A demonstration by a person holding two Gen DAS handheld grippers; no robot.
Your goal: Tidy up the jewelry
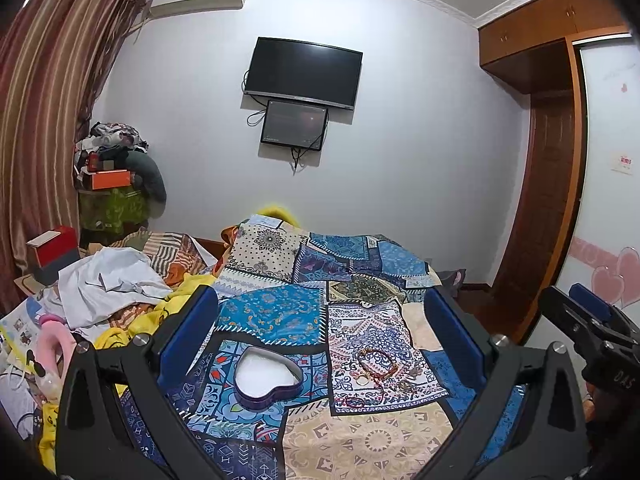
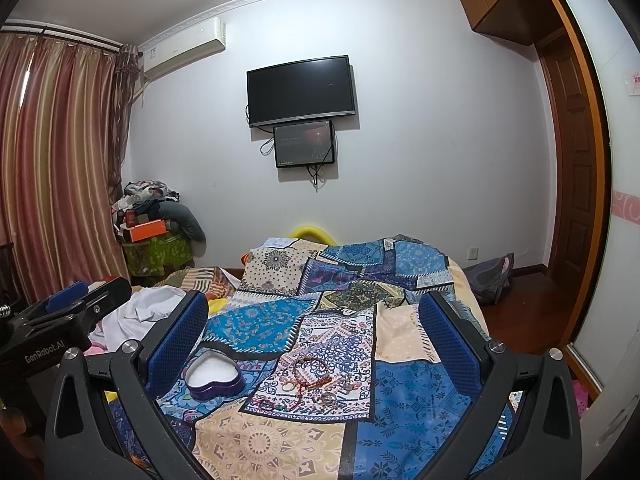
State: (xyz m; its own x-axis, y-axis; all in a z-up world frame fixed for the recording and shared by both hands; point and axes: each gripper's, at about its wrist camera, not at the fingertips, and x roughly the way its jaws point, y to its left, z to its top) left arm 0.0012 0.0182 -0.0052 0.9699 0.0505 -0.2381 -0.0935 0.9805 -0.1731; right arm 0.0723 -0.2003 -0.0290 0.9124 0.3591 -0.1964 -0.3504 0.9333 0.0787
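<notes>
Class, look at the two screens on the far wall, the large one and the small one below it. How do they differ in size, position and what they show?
The large screen is much wider than the small screen. The large screen hangs higher; the small screen sits just under its lower edge, towards the right. The large screen is plain black, while the small screen shows a faint, dim picture. Both are dark, rectangular and wall-mounted, with cables trailing beneath.
</notes>
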